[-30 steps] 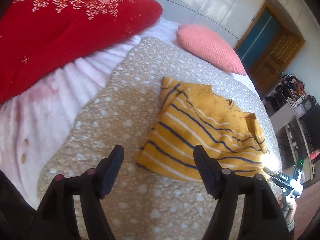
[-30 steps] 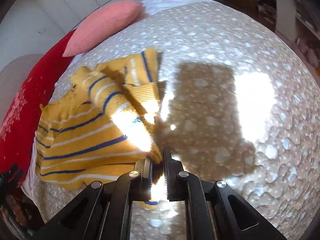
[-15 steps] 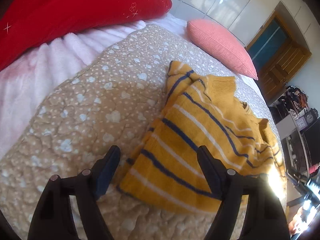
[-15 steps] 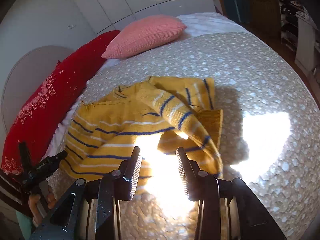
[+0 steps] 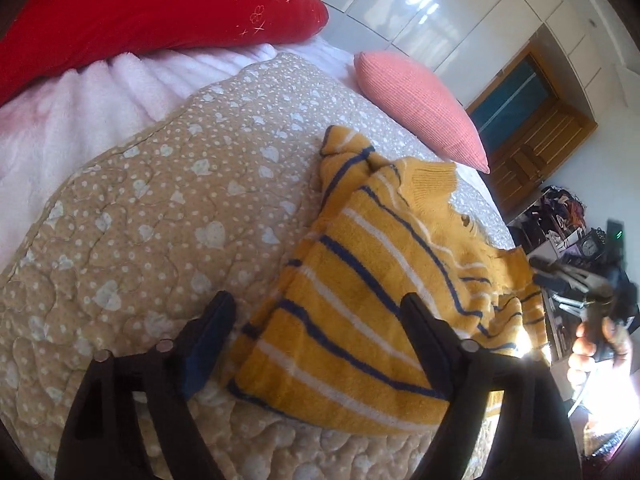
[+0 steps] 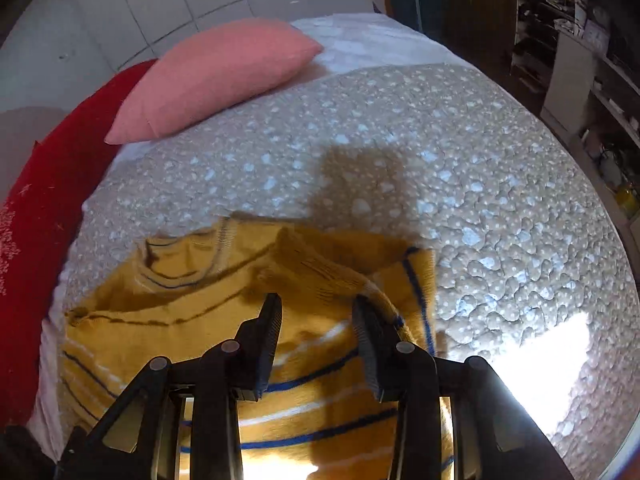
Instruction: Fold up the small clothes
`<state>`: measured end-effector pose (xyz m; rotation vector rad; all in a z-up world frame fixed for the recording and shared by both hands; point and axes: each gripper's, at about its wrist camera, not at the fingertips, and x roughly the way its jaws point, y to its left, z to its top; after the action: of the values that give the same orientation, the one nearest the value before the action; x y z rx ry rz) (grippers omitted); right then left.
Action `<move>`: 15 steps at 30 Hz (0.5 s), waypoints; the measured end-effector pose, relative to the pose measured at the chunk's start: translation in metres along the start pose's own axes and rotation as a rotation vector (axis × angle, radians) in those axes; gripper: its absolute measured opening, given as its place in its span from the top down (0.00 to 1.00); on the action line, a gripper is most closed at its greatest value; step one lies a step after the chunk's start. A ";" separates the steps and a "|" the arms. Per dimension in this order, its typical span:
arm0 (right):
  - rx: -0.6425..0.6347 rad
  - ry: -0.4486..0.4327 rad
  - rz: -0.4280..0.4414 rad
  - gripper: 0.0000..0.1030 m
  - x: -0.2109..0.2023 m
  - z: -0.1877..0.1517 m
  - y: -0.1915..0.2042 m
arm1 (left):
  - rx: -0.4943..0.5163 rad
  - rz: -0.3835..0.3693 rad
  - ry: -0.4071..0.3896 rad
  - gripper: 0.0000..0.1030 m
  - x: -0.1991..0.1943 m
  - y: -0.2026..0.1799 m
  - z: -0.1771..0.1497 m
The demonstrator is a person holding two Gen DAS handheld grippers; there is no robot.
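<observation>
A small yellow sweater with blue and white stripes (image 5: 376, 280) lies partly folded on the beige heart-print quilt (image 5: 152, 216). My left gripper (image 5: 316, 312) is open and empty, its jaws wide on either side of the sweater's near bottom corner. My right gripper (image 6: 318, 312) is open and empty, hovering over the sweater (image 6: 192, 300), with a folded sleeve (image 6: 320, 268) lying just ahead of its fingertips. In the left wrist view the right gripper shows blurred in a hand at the far right (image 5: 600, 304).
A pink pillow (image 5: 416, 108) and a red flowered cushion (image 5: 140, 12) lie at the head of the bed; both also show in the right wrist view (image 6: 216, 76), (image 6: 36, 216). A white fleece blanket (image 5: 60, 120) borders the quilt. Shelves (image 6: 576, 56) and a wooden door (image 5: 532, 140) stand beyond the bed.
My right gripper let go of the sweater's sleeve, opened, and moved over the sweater. My left gripper came down closer to the sweater's bottom corner, still open.
</observation>
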<state>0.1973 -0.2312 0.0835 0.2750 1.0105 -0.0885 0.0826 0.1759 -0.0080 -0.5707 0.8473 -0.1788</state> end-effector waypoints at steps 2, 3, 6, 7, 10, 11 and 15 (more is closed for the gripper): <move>-0.067 -0.007 0.060 0.48 -0.016 -0.007 0.036 | 0.007 -0.026 0.033 0.76 -0.001 -0.001 0.000; -0.105 0.004 0.098 0.43 -0.019 -0.012 0.058 | 0.002 -0.026 0.033 0.82 -0.004 0.001 0.000; -0.207 0.057 0.201 0.41 -0.019 -0.034 0.123 | -0.072 -0.060 -0.004 0.81 -0.026 0.021 0.002; -0.235 0.082 0.230 0.41 -0.014 -0.041 0.144 | -0.097 -0.067 -0.028 0.81 -0.036 0.030 0.006; -0.307 0.137 0.266 0.39 0.004 -0.065 0.202 | -0.128 -0.041 -0.109 0.65 -0.061 0.051 0.014; -0.328 0.151 0.261 0.39 0.012 -0.072 0.216 | -0.141 -0.029 -0.137 0.60 -0.069 0.057 0.015; -0.388 0.194 0.190 0.29 0.044 -0.098 0.265 | -0.184 -0.008 -0.184 0.57 -0.080 0.078 0.024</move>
<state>0.1929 0.0522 0.0463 0.0230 1.1653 0.3093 0.0425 0.2805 0.0148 -0.7514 0.6862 -0.0539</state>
